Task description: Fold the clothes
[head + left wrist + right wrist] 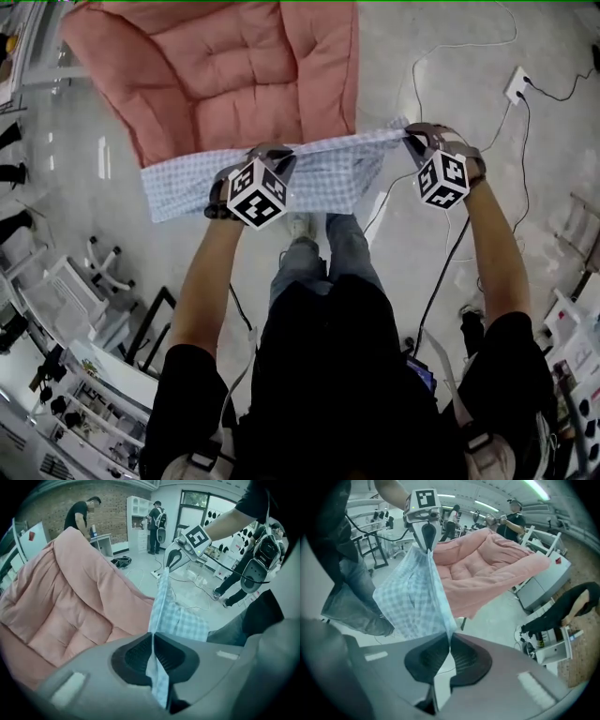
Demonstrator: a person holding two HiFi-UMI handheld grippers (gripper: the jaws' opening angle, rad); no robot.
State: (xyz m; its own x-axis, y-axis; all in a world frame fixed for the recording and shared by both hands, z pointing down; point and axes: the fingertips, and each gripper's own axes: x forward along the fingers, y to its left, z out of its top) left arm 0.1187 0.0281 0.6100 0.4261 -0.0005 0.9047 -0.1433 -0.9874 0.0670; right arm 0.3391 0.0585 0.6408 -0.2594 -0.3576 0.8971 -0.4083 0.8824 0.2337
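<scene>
Left hand-held gripper (153, 640) and right hand-held gripper (449, 641) are each clamping the blue-checked garment (323, 176) by its top edge — it is hanging stretched between them, beside the pink quilted blanket (216, 75).

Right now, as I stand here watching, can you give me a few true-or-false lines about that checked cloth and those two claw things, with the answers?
1. Both the left gripper and the right gripper pinch the blue checked cloth. True.
2. The cloth lies spread flat on the pink quilt. False: it hangs in the air, stretched between the two grippers.
3. The left gripper's jaws stand wide apart. False: they are closed on an edge of the cloth.
4. Someone else is in the room behind the quilt. True: a person in a black shirt stands near the brick wall.
</scene>
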